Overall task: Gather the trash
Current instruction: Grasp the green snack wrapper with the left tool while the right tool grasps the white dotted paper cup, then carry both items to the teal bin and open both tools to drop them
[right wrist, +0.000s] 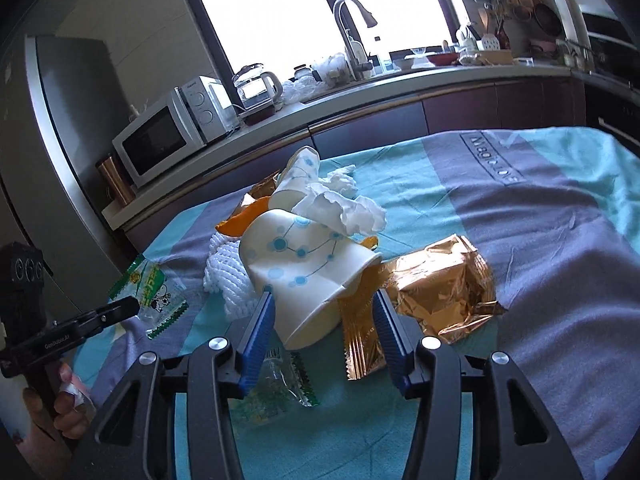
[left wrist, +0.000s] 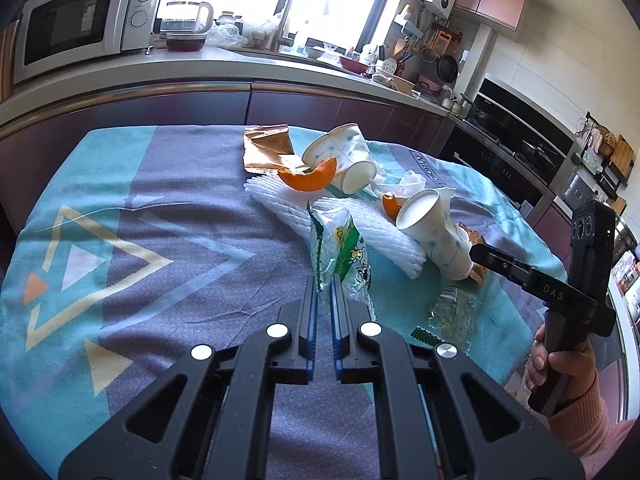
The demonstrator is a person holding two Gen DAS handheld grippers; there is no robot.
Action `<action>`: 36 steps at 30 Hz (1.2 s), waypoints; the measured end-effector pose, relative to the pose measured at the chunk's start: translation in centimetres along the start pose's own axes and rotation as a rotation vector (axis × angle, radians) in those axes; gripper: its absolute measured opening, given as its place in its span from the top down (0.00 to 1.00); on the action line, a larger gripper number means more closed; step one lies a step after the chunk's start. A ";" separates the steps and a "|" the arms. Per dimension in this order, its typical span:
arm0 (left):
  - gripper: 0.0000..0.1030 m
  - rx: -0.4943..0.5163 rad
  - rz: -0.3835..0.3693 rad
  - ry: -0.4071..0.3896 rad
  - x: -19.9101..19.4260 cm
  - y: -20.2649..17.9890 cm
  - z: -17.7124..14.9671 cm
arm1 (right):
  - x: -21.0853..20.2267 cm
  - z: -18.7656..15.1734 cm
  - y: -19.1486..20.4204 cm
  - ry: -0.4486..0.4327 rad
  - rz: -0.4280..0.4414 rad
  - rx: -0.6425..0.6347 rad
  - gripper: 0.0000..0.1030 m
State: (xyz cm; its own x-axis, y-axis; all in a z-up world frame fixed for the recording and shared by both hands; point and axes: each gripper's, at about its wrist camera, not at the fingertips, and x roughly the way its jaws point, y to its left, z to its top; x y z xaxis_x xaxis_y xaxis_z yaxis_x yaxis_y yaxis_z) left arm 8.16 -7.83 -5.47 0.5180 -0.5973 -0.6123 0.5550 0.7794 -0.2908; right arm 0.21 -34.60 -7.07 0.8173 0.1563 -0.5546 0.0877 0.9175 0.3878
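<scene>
My left gripper (left wrist: 324, 282) is shut on the lower edge of a green-and-clear snack wrapper (left wrist: 340, 248), which stands up from the fingers above the cloth. The right wrist view shows the same wrapper (right wrist: 160, 296) at the left gripper's (right wrist: 130, 305) tip. My right gripper (right wrist: 324, 304) is open around the base end of a tipped dotted paper cup (right wrist: 312, 264). Its left finger is close against the cup wall and its right finger stands apart over a gold foil strip (right wrist: 360, 340). From the left wrist view, the right gripper (left wrist: 480, 254) reaches that cup (left wrist: 436, 236).
On the patterned tablecloth (left wrist: 160, 208) lie a second paper cup (left wrist: 344, 156), orange peel (left wrist: 308, 178), white foam netting (left wrist: 360, 220), crumpled tissue (right wrist: 344, 208), a gold foil bag (right wrist: 444, 292) and a small clear wrapper (right wrist: 280, 380). A kitchen counter with a microwave (left wrist: 80, 24) runs behind.
</scene>
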 end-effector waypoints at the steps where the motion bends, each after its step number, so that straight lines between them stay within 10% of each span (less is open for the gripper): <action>1: 0.94 -0.005 0.003 0.000 -0.1 0.2 -0.1 | 0.4 0.0 -0.3 0.012 0.029 0.028 0.53; 9: 0.94 -0.019 0.022 -0.006 -1.2 1.1 -0.4 | 2.0 0.0 0.5 0.031 0.195 0.103 0.97; 25: 0.94 -0.030 0.059 -0.097 -7.6 3.1 -1.3 | 0.4 0.2 10.5 0.051 0.412 -0.147 0.98; 36: 0.94 -0.134 0.257 -0.203 -17.1 9.6 -4.2 | 3.9 -0.7 21.9 0.180 0.611 -0.341 0.98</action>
State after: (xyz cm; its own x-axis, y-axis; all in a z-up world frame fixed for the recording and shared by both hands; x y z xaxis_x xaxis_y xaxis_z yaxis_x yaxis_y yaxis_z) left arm 1.92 10.67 -0.87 0.7556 -0.3938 -0.5235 0.3064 0.9188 -0.2489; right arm 4.98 -13.61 -1.22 0.5544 0.7090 -0.4359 -0.5617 0.7052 0.4327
